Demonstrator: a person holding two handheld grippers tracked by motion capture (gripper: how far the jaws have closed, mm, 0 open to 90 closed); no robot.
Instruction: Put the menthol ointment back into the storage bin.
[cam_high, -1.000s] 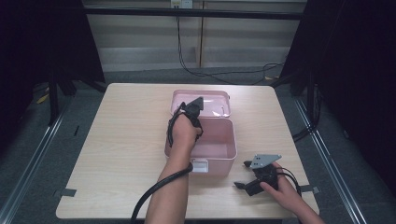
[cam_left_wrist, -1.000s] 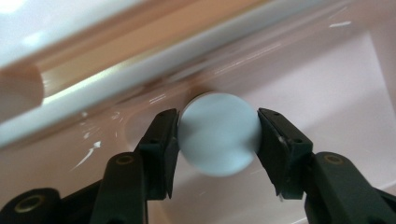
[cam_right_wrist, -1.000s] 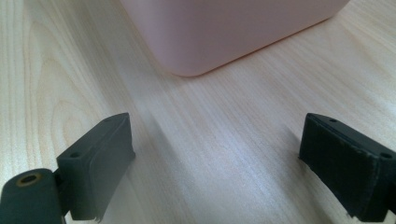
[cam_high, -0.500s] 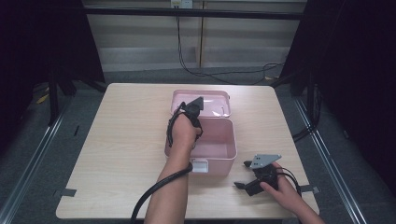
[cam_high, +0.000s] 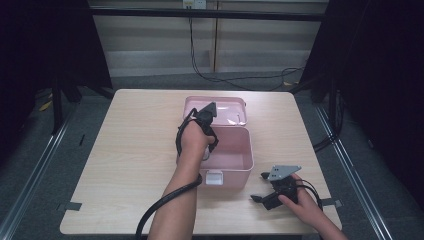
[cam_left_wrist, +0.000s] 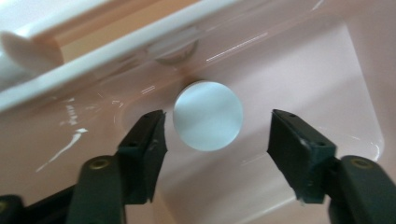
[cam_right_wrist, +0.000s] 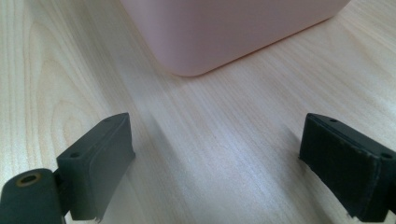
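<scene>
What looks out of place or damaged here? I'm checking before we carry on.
Nothing stands out. The pink box sits square on the table, lid open, undamaged. A round white disc lies inside between the left tool's opened jaws.

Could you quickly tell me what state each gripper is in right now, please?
Left gripper: open, jaws have just been opening; a white disc lies between them in the pink box, unpressed.
Right gripper: open, holding nothing, over the table.

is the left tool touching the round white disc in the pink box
Apart. In the left gripper view the left tool has just been opening: the white disc lies between its jaws in the pink box, with a clear gap at the right jaw and a sliver at the left.
</scene>
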